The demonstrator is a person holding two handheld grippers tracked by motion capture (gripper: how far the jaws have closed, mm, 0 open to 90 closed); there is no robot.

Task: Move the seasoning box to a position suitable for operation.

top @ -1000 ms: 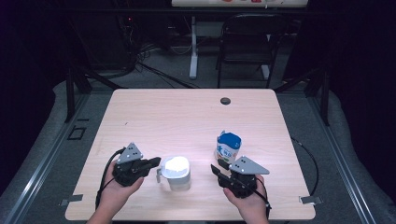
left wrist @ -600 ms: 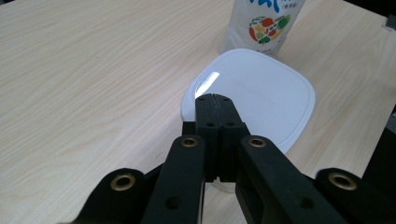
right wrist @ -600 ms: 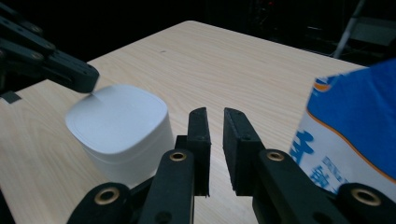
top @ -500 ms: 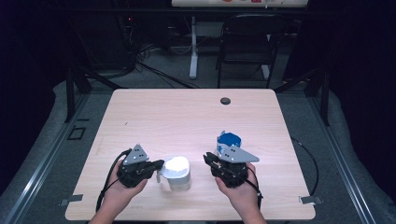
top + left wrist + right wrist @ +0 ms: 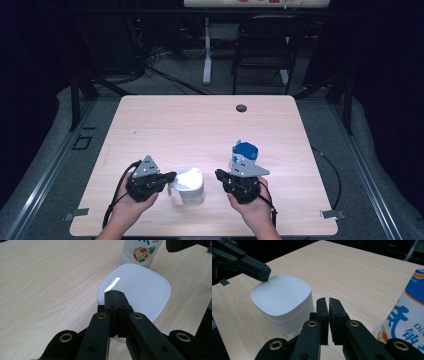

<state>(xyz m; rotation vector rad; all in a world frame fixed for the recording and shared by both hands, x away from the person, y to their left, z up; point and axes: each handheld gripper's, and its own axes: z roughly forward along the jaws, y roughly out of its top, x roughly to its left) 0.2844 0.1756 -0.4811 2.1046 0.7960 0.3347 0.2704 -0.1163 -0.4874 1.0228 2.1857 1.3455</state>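
Note:
A white square lidded container (image 5: 190, 184) stands near the table's front edge. My left gripper (image 5: 172, 176) is shut with nothing in it, its closed tips (image 5: 114, 292) resting at the near rim of the container's lid (image 5: 140, 295). My right gripper (image 5: 218, 173) sits just right of the container (image 5: 282, 300). Its jaws (image 5: 328, 300) have just been closing and now stand shut with a hairline gap and nothing between them. A blue-and-white pouch (image 5: 245, 152) stands upright behind the right hand, and in the right gripper view the pouch (image 5: 407, 315) is close on the right.
The light wooden table (image 5: 200, 125) has a small dark round cap (image 5: 241, 107) near its far edge. A dark chair (image 5: 262, 50) and cables are on the floor beyond. Cables trail from both grippers off the table's front.
My right gripper has moved left, from in front of the pouch toward the white container. The left gripper and the container stayed where they were.

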